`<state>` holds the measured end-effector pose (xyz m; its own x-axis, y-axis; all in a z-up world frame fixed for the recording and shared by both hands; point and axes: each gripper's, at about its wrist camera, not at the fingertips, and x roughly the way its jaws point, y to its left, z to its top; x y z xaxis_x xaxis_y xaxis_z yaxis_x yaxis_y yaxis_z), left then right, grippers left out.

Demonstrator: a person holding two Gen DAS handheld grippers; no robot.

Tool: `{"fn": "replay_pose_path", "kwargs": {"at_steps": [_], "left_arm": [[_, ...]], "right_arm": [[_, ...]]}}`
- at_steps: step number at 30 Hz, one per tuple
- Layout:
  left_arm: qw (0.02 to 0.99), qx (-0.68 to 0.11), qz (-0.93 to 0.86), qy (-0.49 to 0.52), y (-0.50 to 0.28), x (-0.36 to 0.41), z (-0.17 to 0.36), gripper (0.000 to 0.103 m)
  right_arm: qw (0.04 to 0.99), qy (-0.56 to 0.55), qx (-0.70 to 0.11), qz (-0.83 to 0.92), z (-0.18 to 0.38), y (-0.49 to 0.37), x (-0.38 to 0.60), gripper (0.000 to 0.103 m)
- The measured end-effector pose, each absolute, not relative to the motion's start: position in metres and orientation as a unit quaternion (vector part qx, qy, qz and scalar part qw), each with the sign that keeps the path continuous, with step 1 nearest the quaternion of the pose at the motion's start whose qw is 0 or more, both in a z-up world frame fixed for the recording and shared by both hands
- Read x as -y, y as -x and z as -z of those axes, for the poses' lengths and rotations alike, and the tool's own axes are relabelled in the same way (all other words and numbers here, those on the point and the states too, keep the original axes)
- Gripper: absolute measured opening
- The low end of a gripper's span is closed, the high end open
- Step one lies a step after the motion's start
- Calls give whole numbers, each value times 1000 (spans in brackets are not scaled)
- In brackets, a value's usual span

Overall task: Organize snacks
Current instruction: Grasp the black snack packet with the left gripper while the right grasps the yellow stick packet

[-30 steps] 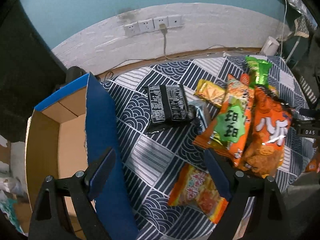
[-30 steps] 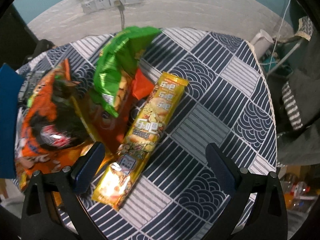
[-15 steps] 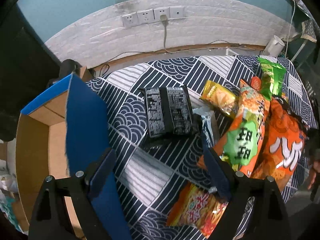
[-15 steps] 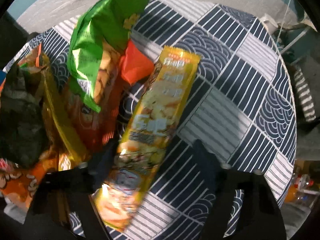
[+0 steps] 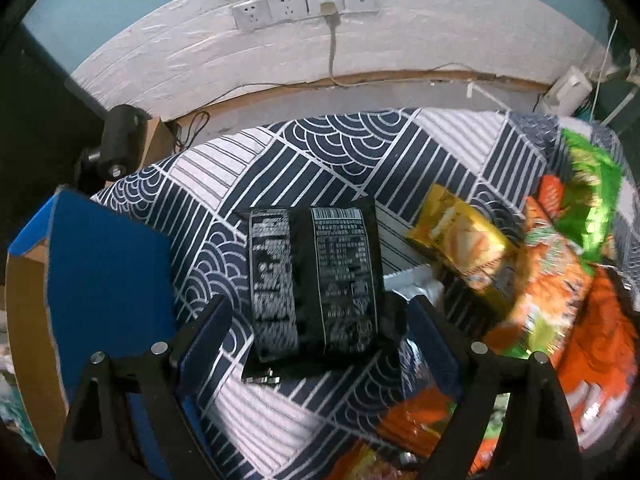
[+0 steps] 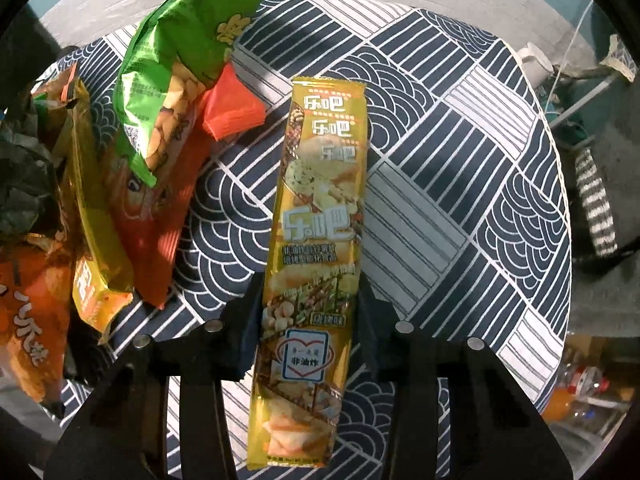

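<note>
Right gripper [image 6: 306, 308], jaws just closing, pinches the long yellow packet [image 6: 316, 240]; green bag [image 6: 188, 60] and orange bags [image 6: 156, 208] crowd its left. Left gripper [image 5: 316, 324] straddles the black packet [image 5: 314, 284], spread.

the long yellow snack pack [image 6: 316, 248] carries "乐吧" three times near its top and once larger at mid-length, and a heart badge lower down reads "非油炸" (the smaller lines are illegible). the black packet [image 5: 316, 280] has a barcode and dense white print, too fine to read.
</note>
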<state>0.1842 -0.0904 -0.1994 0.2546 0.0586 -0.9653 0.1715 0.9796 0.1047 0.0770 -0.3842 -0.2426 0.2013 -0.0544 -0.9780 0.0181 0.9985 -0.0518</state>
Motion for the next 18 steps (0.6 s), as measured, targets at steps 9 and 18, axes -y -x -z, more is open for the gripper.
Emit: {"fn": "replay_pose_path", "kwargs": {"at_steps": [9,18], "left_arm": [[778,-624,39,-65,-199,82,212,90],[788,-608,75,-60,-193,73,213,56]], "right_arm": [[777,15,-629,16,258,-73,395,41],[785,2,-619,12,233,-81,389,31]]}}
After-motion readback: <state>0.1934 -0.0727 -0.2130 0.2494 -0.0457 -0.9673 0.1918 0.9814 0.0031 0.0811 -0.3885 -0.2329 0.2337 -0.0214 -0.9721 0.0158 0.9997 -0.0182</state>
